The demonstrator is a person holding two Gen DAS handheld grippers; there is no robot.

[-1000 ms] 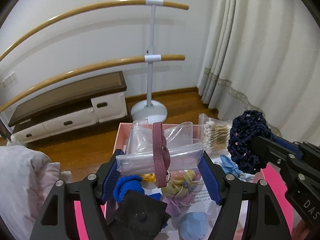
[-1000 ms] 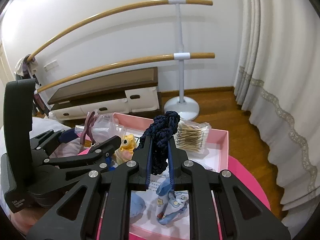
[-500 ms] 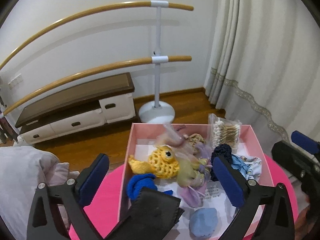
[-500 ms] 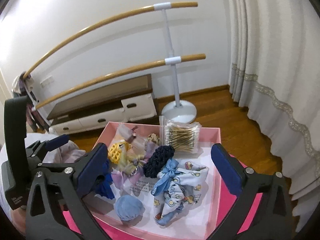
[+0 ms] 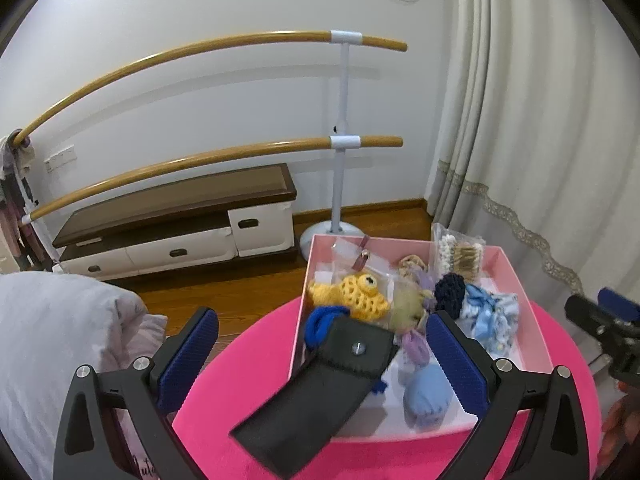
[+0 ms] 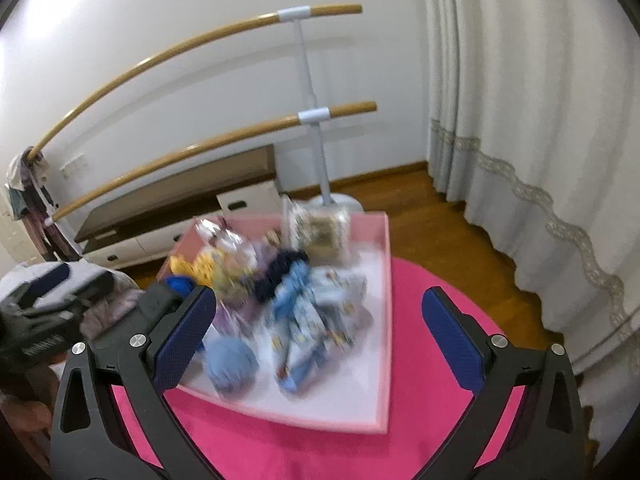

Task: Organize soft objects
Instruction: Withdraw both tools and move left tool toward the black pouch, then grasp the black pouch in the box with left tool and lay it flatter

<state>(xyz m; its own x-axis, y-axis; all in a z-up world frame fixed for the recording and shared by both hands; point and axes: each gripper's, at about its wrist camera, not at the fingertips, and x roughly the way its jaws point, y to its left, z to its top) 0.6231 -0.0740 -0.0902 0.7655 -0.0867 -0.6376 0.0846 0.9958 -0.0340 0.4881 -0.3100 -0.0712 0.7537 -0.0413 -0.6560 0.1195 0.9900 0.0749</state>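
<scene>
Bright pink cloth covers the round table [image 5: 248, 376] nearest the viewer. Left gripper [image 5: 322, 352] hangs over its near edge, jaws spread wide, nothing between the blue pads; a black strap flap [image 5: 320, 392] droops across the left wrist view. Right gripper [image 6: 319, 330] likewise gaping and empty – its view is smeared, so fine detail there is unreliable.

Pink box [image 5: 524, 308] sits on the cloth just beyond both tools. Contents, near to far:
- pale blue ball [image 5: 428, 396], near end
- blue-print fabric bow [image 5: 492, 316], right side
- lilac scrunchie [image 5: 416, 350] and royal-blue scrunchie [image 5: 324, 320], the latter against the left wall
- navy crocheted scrunchie [image 5: 450, 290], mid-box
- yellow crocheted toy [image 5: 352, 294], left of centre, touching a clear bag [image 5: 344, 256] behind it
- cotton-swab packet [image 5: 460, 254], upright in the far right corner

Judgement: the soft items all appear to be in the box; both tools are free, so the step in hand looks like tidying or a next pick. To do it well – approach from above, close on one item's bulk only, since pieces overlap and a neighbour could snag. Steady the box wall with the other tool.

Beyond: wood floor, low white drawer bench [image 5: 176, 236], ballet barre [image 5: 342, 140], curtain [image 5: 540, 120] at right.
</scene>
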